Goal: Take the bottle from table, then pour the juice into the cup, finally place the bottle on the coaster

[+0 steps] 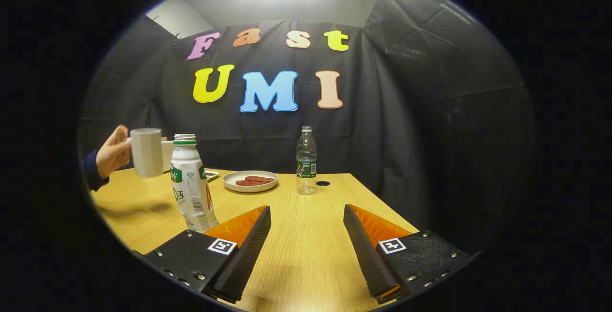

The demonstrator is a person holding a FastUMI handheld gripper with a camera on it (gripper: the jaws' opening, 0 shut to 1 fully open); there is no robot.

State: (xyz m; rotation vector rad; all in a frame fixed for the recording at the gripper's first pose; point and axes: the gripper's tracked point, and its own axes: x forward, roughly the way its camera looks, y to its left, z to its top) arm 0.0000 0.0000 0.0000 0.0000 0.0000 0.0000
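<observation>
- We see our gripper [307, 211] low over the wooden table [311, 245], its two fingers spread wide apart with bare tabletop between them; they pinch nothing.
- The juice bottle [190, 185], white with a green-and-white label and a pale cap, stands upright on the table. We take it as our landmark: it stands just ahead of the left finger [248, 245] and a little to the left of that finger's tip, apart from the finger or only close beside it; we cannot tell whether they touch.
- To the left of the juice bottle, near the height of its cap, a person's hand [112, 152] in a dark sleeve holds a grey cup [147, 152] by its handle above the table.
- To the right of the juice bottle and farther back sits a pale plate [239, 185] with reddish-brown food pieces [253, 180] on it.
- Farther right again stands a clear water bottle [306, 161] with a green label, upright, beyond the gap between our fingers.
- Just beside the water bottle's base, on the side away from the juice bottle, lies a small dark round disc [323, 183], possibly the coaster; we cannot tell for sure.
</observation>
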